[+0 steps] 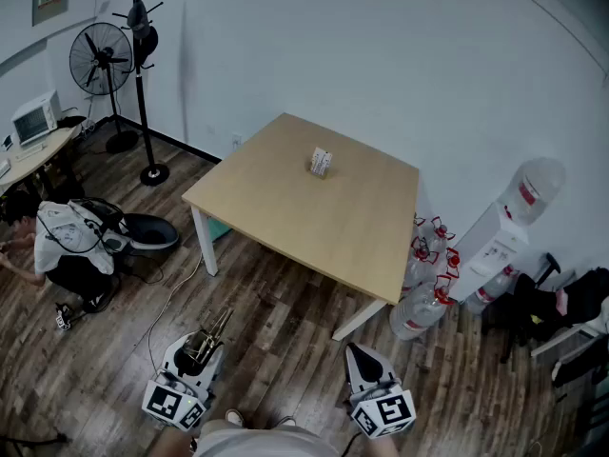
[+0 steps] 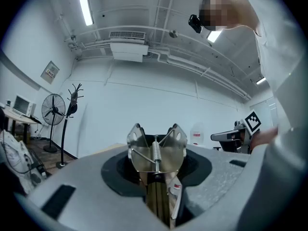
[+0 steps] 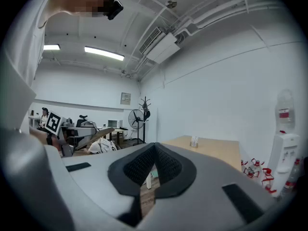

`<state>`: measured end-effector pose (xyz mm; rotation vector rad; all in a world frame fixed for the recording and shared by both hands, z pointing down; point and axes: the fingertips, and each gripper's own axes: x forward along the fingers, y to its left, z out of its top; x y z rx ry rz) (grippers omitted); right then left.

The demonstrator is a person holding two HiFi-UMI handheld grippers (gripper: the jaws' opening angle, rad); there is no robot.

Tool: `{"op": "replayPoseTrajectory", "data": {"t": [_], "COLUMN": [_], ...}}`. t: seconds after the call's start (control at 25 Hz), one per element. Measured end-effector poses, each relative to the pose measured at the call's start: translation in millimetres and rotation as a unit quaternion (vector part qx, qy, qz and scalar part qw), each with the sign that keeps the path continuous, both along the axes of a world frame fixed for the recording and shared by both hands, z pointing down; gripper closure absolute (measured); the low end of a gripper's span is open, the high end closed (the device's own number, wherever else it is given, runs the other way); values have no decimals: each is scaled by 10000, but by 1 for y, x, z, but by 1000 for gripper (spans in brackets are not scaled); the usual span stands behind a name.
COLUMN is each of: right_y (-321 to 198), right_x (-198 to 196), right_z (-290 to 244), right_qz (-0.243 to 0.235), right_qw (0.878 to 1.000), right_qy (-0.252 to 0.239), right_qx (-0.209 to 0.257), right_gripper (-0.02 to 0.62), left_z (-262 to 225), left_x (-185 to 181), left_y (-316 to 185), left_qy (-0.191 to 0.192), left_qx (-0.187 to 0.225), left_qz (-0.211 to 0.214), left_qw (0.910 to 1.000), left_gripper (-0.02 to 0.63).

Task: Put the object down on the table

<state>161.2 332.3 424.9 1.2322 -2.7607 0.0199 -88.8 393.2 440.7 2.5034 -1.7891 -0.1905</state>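
Observation:
A light wooden table (image 1: pixel 285 203) stands ahead of me, well beyond both grippers. My left gripper (image 1: pixel 198 348) is low at the left and shut on a brass-coloured metal clip with a spring (image 1: pixel 213 331). In the left gripper view the clip (image 2: pixel 156 146) sticks out from between the dark pads of the left gripper (image 2: pixel 156 184), its two wings spread and pointing forward. The right gripper (image 1: pixel 360 358) is low at the right, level, shut and empty. Its fingertips meet in the right gripper view (image 3: pixel 154 150).
A small white item (image 1: pixel 321 163) stands on the table's far half. Water bottles (image 1: pixel 423 293) and a dispenser (image 1: pixel 504 236) crowd the table's right corner. A fan (image 1: pixel 102 60), a coat stand (image 1: pixel 143 74) and a crouched person (image 1: pixel 67 246) are at the left.

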Motion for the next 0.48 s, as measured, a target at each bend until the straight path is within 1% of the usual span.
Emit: {"op": "replayPoseTrajectory", "data": {"t": [0.36,0.48], "right_y": [-3,-2], "right_x": [-20,-26], "right_z": [-1,2], "right_qz": [66,58], "right_qw": [9999,10000], "right_qy": [66,-47], "right_qx": [42,-37], "right_gripper": [597,597], "left_z": [0,0], "left_x": [-19,-26], "left_y": [-5,-8], "left_qy": [-25,-35], "left_qx": [2,23], "left_qz": [49,97], "left_qw": [10000,9999], "left_gripper": [440,440]}}
